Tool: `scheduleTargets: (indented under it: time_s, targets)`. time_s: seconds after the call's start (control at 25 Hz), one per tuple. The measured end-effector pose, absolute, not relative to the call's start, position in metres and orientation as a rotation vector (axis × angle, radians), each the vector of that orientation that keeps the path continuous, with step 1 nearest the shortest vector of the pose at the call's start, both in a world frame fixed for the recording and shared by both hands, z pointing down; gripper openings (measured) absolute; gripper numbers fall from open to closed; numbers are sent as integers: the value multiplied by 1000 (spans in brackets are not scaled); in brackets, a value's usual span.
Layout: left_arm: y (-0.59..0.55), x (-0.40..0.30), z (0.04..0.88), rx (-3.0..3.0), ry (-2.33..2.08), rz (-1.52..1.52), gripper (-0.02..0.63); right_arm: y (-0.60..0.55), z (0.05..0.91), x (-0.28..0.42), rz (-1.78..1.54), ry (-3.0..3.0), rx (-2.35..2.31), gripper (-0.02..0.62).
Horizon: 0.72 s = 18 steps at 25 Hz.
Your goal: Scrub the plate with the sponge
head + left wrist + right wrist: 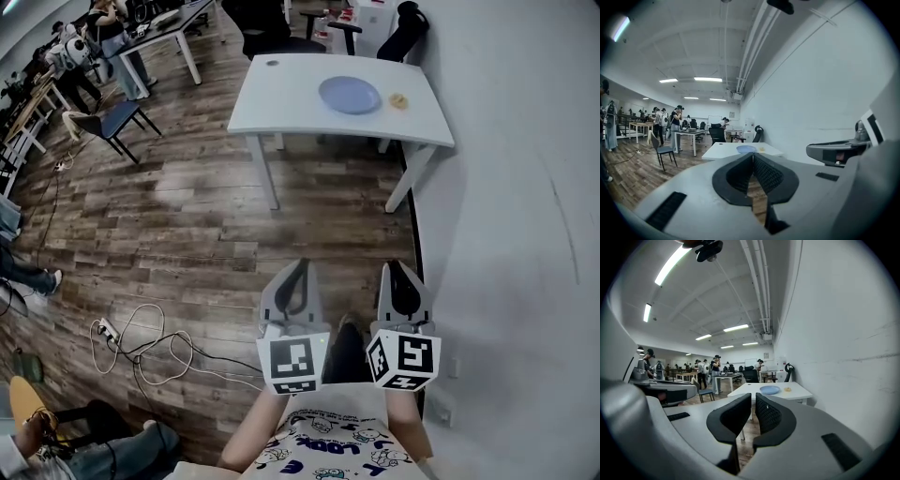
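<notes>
Left claw (752,155): held fully closed, the pad tips met, with nothing gripped.
Right claw (753,400): the jaws are set barely apart, a thin slit is seen between the pads, and nothing is held in it.
Claw pose: both are carried side by side close to the person's body and aimed almost level toward the desk (281,103); no object is within reach of either.
Floor (187,206): an open stretch of wood planking is laid between the claws and the desk, and nothing is seen on the straight line ahead.
Cables (150,352): loops of cable and a power strip are spread on the floor to the person's left, off that line.
Wall (525,187): a white wall is run along the right, close beside the right claw and the desk's right end, so little side room is left there.
Desk: a white desk is stood well ahead, its long near edge turned toward the person.
Plate (350,95): a blue plate is laid flat right of the desk's middle, untouched.
Sponge (399,100): a small yellowish sponge is laid just right of the plate, apart from it.
Step in hand: judged to be the approach; the sponge is not yet picked up and no scrubbing is begun.
Next move: the desk must be reached and the right claw opened wider over the sponge; the plate would likely be steadied by the left claw.
Open room: more space is offered on the desk's left side than by the wall.
</notes>
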<state>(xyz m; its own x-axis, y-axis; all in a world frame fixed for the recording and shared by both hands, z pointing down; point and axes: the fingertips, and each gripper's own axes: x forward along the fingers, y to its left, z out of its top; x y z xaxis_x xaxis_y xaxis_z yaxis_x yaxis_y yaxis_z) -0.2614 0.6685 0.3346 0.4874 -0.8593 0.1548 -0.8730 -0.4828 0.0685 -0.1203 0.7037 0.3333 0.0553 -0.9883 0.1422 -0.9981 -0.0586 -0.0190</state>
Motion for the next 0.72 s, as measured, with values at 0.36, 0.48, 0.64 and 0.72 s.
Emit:
scheduleTargets:
  time_s: [0.36,0.48,0.64,0.72]
  targets:
    - [587,-228,350,2536,-1543,181,12,614,349,-86,229,-2130,2180,40]
    - [546,-208,348,2527,-1575,198,12,568,348,-66,238,-2148,2163,40]
    - [485,-174,338,2516,-1600,194,12,508,342,-32,243,-2164,2134,40]
    - [459,-157,334,2520,-1607,193,12,481,338,-12,238,-2170,2132,40]
